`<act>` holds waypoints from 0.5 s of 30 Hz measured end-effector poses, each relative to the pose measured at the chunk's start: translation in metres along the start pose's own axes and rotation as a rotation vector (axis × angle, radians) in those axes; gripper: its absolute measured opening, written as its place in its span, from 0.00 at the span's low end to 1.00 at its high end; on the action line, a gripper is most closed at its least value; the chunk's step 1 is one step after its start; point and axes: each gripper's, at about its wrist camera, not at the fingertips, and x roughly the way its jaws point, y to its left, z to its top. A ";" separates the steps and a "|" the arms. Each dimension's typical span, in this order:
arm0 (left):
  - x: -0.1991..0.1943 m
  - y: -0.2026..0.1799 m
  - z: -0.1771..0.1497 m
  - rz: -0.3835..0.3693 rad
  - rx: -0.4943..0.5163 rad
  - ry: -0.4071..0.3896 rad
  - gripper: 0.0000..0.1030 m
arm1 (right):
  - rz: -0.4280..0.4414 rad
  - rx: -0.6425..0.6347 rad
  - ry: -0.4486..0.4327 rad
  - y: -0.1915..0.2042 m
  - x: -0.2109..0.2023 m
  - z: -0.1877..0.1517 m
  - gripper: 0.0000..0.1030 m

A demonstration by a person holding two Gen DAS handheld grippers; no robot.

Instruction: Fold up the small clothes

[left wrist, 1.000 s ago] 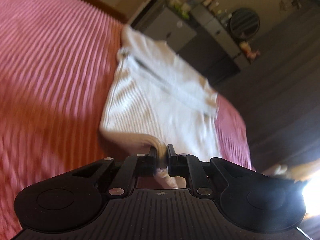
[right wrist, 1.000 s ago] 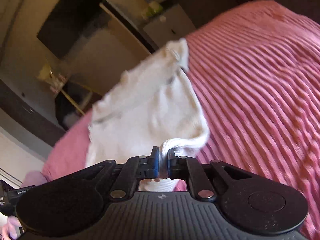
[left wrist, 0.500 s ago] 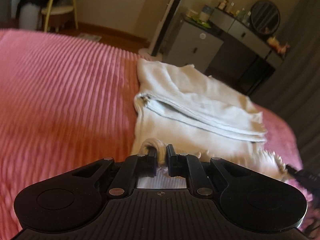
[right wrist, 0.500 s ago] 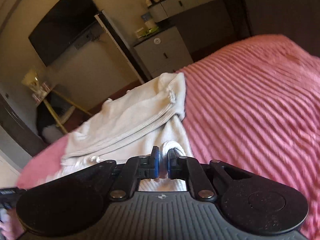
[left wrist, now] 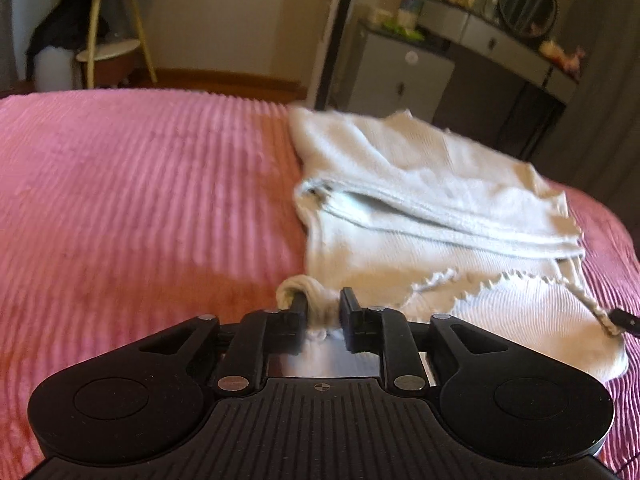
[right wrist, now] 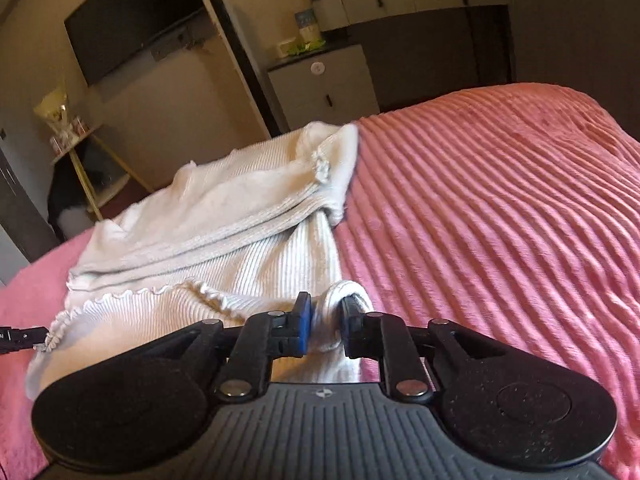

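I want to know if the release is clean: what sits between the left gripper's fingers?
In the left wrist view, a bunched corner of the white garment still sits between the left gripper fingers as its jaws open.

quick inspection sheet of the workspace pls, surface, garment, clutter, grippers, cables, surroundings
surface: pink ribbed bedspread, bare apart from the garment
job's things: white ribbed garment folded over itself, near the bed's far edge
clutter: nothing seen on the bed
grippers: left gripper and right gripper jaws opening, a bunched corner of the garment between each pair
cables: nothing seen
surroundings: grey cabinet, dark wall screen, round mirror, yellow-legged side table
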 end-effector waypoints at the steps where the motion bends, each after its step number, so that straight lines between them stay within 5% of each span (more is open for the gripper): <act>1: -0.005 0.005 -0.001 0.049 0.000 -0.029 0.57 | -0.022 -0.001 -0.021 -0.003 -0.004 0.000 0.33; 2: -0.011 0.012 -0.002 0.094 -0.001 -0.070 0.58 | -0.040 -0.007 -0.042 -0.007 -0.007 -0.001 0.45; 6: -0.020 0.026 -0.002 0.002 0.004 -0.086 0.63 | -0.034 -0.058 -0.023 -0.011 -0.008 -0.004 0.45; 11: -0.009 0.007 -0.007 -0.061 0.141 -0.058 0.74 | 0.001 -0.149 0.020 0.003 0.007 -0.004 0.45; 15: 0.013 0.006 -0.008 -0.113 0.107 0.005 0.76 | -0.002 -0.149 0.038 0.006 0.026 0.006 0.45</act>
